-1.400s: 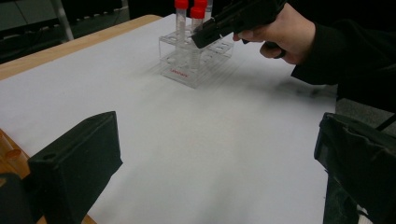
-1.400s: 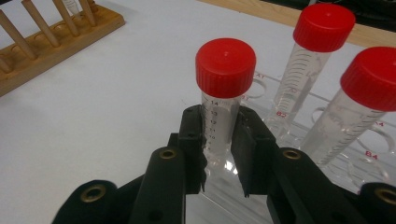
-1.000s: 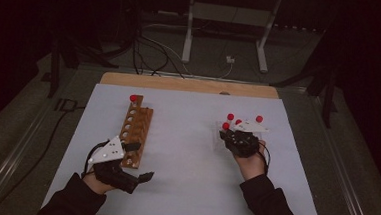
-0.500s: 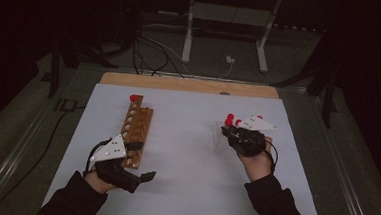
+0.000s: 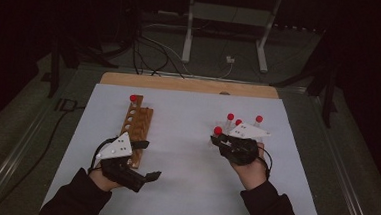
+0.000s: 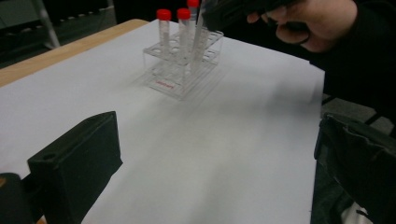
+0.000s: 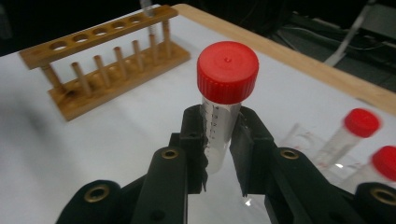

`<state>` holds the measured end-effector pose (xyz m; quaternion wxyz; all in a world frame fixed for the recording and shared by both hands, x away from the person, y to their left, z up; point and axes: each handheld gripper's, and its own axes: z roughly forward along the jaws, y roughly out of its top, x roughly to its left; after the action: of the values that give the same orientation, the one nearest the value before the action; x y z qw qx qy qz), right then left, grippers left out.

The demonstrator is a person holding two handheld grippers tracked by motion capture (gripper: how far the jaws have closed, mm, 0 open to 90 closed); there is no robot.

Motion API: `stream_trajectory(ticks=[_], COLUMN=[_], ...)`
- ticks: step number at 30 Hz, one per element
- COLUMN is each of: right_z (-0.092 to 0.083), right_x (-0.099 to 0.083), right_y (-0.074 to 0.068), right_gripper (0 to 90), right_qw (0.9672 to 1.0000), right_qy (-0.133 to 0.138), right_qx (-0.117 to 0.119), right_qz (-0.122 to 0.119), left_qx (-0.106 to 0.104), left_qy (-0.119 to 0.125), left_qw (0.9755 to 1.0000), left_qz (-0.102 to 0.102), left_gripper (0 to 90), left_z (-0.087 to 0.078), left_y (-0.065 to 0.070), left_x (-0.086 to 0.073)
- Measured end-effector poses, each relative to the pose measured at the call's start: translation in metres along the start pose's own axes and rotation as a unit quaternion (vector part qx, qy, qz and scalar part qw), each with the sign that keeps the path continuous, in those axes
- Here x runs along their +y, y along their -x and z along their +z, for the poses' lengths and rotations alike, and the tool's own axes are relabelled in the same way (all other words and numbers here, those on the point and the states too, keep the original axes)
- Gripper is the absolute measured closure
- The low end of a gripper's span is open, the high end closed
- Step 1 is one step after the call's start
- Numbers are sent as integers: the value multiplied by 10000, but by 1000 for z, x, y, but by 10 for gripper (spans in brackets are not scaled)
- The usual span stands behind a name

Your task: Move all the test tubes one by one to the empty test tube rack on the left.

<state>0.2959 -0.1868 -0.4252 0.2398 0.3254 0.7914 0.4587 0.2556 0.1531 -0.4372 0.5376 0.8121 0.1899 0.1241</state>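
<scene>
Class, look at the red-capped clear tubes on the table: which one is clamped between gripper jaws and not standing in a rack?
The red-capped clear tube clamped in the right gripper. The others stand in the clear plastic rack, and one in the wooden rack.

A clear tube (image 7: 219, 126) with a red cap is standing upright, lifted just above the clear rack (image 6: 180, 70).

No word or number reads clearly: the tube (image 7: 219, 126) bears blurred scale marks, and the clear rack (image 6: 180, 65) a red label too small to read.
</scene>
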Motion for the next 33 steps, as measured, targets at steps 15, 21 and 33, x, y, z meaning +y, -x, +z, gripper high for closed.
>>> stream_trajectory(ticks=[15, 21, 33], right_z=[5, 6, 14], right_x=[-16, -21, -26], right_y=[-22, -29, -49], right_gripper=[754, 754, 754], right_qw=[9988, 9978, 9945], right_qy=[-150, -188, -348], right_qx=[448, 633, 943], right_qz=[-80, -101, -289], left_qx=[-193, -237, -415], left_qy=[9, 33, -8], left_qw=[9998, 9997, 9989], left_qz=[80, 104, 205], left_gripper=[14, 14, 45], left_z=[17, 25, 48], left_y=[5, 8, 16], left_x=[12, 18, 25])
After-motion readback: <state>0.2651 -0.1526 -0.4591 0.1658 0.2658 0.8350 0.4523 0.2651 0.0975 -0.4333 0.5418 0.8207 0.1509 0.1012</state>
